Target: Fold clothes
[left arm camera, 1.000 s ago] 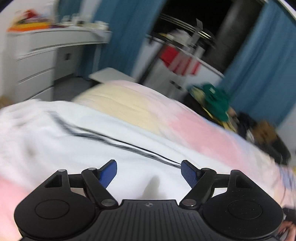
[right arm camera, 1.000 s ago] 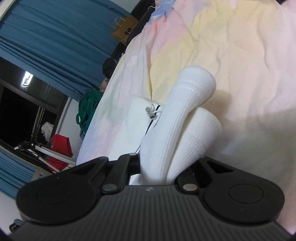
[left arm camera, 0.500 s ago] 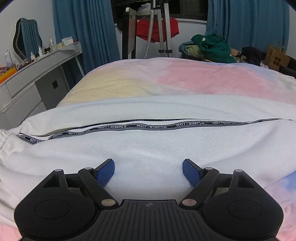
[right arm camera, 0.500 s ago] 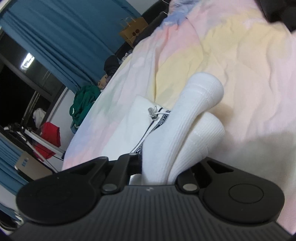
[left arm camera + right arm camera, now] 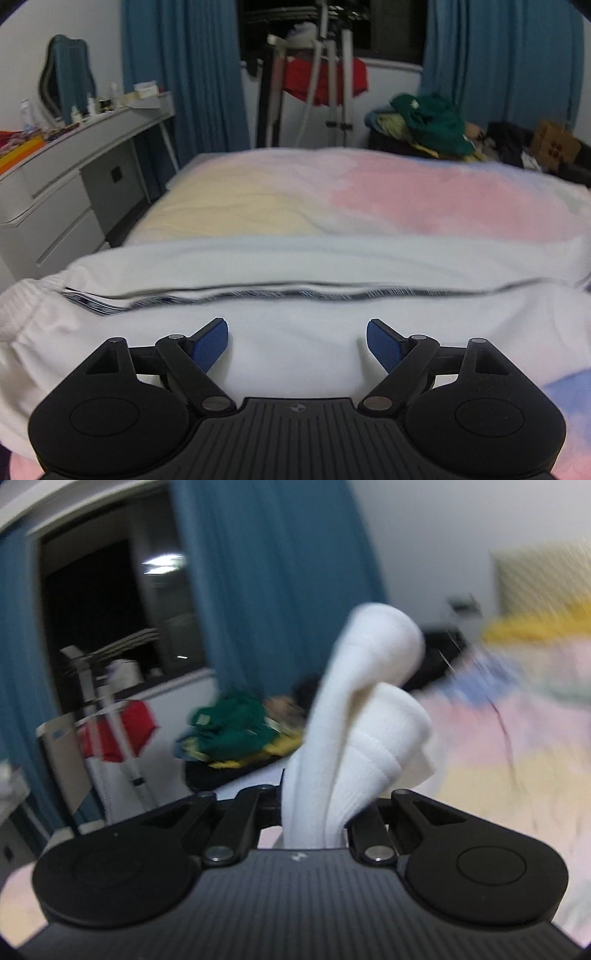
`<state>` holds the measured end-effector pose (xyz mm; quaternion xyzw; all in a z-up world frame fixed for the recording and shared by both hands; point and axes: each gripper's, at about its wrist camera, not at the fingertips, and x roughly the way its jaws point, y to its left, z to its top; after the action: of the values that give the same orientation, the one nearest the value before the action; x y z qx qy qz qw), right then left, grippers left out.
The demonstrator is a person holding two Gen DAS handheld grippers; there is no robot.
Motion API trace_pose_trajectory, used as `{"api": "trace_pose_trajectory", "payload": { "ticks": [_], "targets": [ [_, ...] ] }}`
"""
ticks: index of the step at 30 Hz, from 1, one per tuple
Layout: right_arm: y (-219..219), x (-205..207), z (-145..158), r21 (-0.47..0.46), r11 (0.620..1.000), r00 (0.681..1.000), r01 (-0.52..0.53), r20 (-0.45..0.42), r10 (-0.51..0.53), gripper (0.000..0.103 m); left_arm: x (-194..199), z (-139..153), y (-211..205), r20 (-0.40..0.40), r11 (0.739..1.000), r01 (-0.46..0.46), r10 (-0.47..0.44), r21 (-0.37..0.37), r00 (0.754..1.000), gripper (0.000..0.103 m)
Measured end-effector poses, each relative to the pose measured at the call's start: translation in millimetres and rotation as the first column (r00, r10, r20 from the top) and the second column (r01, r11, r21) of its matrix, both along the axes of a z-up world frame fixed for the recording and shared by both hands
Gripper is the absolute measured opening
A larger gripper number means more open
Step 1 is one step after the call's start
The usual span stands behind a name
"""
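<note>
I see a grey desk (image 5: pixel 92 147) left of the pastel bed (image 5: pixel 369 192); blue curtains (image 5: pixel 184 74) behind; a green clothes heap (image 5: pixel 432 125).

Trousers (image 5: pixel 295 291) lie across the bed's (image 5: pixel 406 199) near edge, a dresser (image 5: pixel 55 192) along its left side, a clothes pile (image 5: pixel 424 125) and rack (image 5: pixel 325 74) behind its far edge.

Blue curtains (image 5: pixel 184 74), dark window (image 5: pixel 395 26), grey dresser (image 5: pixel 66 192).

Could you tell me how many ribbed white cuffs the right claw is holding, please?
2: a taller cuff sticking up from the right claw, and a shorter cuff just right of it, touching.
</note>
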<state>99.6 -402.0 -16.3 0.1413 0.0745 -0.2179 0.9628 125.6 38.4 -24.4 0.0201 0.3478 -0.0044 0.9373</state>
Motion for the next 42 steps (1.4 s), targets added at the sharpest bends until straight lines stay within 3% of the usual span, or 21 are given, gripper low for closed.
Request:
{"api": "trace_pose_trajectory", "payload": {
  "ticks": [4,7,9,12,15,17,19,21,23,25,26,29,32,34,35,37,38,40,42],
  "targets": [
    [90.5,6.4,13.8,-0.187,0.974,0.99,-0.13,0.022,0.136,0.013,-8.5,19.4,27.6,0.031,0.996,-0.045,0.047,-0.072,0.998,0.084],
    [168.4,0.5,-6.2,-0.313,0.913,0.963,-0.262,-0.017,0.271,0.013,-20.3,25.7,48.4,0.05,0.988,-0.093,0.1,-0.127,0.994,0.084],
    [216.0,-6.1,-34.8,-0.377,0.845,0.923,-0.378,-0.088,0.374,0.013,-28.7,29.2,62.0,0.06,0.979,-0.124,0.135,-0.165,0.989,0.086],
    [266.5,-15.7,-93.8,-0.391,0.741,0.838,-0.546,-0.265,0.478,0.013,-41.2,34.4,82.5,0.073,0.961,-0.17,0.19,-0.22,0.979,0.086],
    [291.4,-17.2,-145.4,-0.389,0.671,0.768,-0.631,-0.437,0.469,0.014,-51.2,41.3,94.2,0.092,0.95,-0.194,0.222,-0.245,0.971,0.086],
    [294.1,-18.0,-148.9,-0.409,0.671,0.779,-0.618,-0.438,0.45,0.014,-56.9,46.7,96.0,0.115,0.95,-0.192,0.225,-0.245,0.967,0.086],
    [291.3,-15.8,-136.2,-0.393,0.695,0.792,-0.601,-0.411,0.452,0.014,-60.4,49.5,96.5,0.126,0.949,-0.184,0.222,-0.257,0.967,0.086],
    [294.6,-18.7,-120.9,-0.422,0.689,0.805,-0.589,-0.379,0.456,0.014,-62.6,51.6,97.6,0.129,0.945,-0.178,0.219,-0.276,0.967,0.086],
    [303.3,-21.7,-110.7,-0.431,0.668,0.795,-0.607,-0.358,0.491,0.014,-65.7,54.1,100.1,0.135,0.94,-0.17,0.217,-0.295,0.967,0.086],
    [317.5,-16.7,-113.8,-0.432,0.631,0.764,-0.644,-0.389,0.514,0.014,-67.7,53.5,100.0,0.139,0.941,-0.154,0.204,-0.302,0.969,0.086],
    [322.9,-13.3,-120.3,-0.418,0.622,0.748,-0.662,-0.425,0.51,0.014,-68.7,52.9,99.6,0.142,0.941,-0.146,0.196,-0.305,0.97,0.086],
    [323.0,-7.4,-131.6,-0.351,0.645,0.726,-0.679,-0.452,0.518,0.018,-71.2,48.4,98.1,0.14,0.943,-0.112,0.163,-0.314,0.977,0.086],
    [310.8,-12.2,-121.8,-0.262,0.653,0.692,-0.71,-0.426,0.582,0.032,-70.1,43.3,91.2,0.136,0.942,-0.073,0.123,-0.327,0.983,0.086],
    [304.2,-22.0,-113.3,-0.193,0.636,0.648,-0.748,-0.419,0.636,0.048,-69.7,42.3,84.8,0.145,0.943,-0.039,0.092,-0.33,0.985,0.086],
    [299.2,-29.7,-107.6,-0.154,0.626,0.624,-0.764,-0.418,0.66,0.051,-70.6,41.8,81.2,0.151,0.944,-0.02,0.073,-0.329,0.986,0.087],
    [286.0,-53.2,-96.6,-0.051,0.59,0.557,-0.806,-0.403,0.726,0.068,-73.2,39.6,74.4,0.162,0.946,0.019,0.036,-0.324,0.986,0.087],
    [276.5,-62.6,-89.3,-0.001,0.571,0.528,-0.821,-0.384,0.757,0.071,-74.5,38.2,71.0,0.167,0.947,0.036,0.019,-0.318,0.986,0.088],
    [257.1,-77.5,-75.6,0.055,0.569,0.517,-0.821,-0.351,0.78,0.074,-76.3,34.5,62.0,0.177,0.954,0.064,-0.012,-0.293,0.984,0.088],
    [234.2,-90.8,-62.3,0.087,0.598,0.549,-0.796,-0.31,0.776,0.074,-76.5,29.9,52.8,0.178,0.962,0.08,-0.034,-0.26,0.983,0.088]
  ]
}}
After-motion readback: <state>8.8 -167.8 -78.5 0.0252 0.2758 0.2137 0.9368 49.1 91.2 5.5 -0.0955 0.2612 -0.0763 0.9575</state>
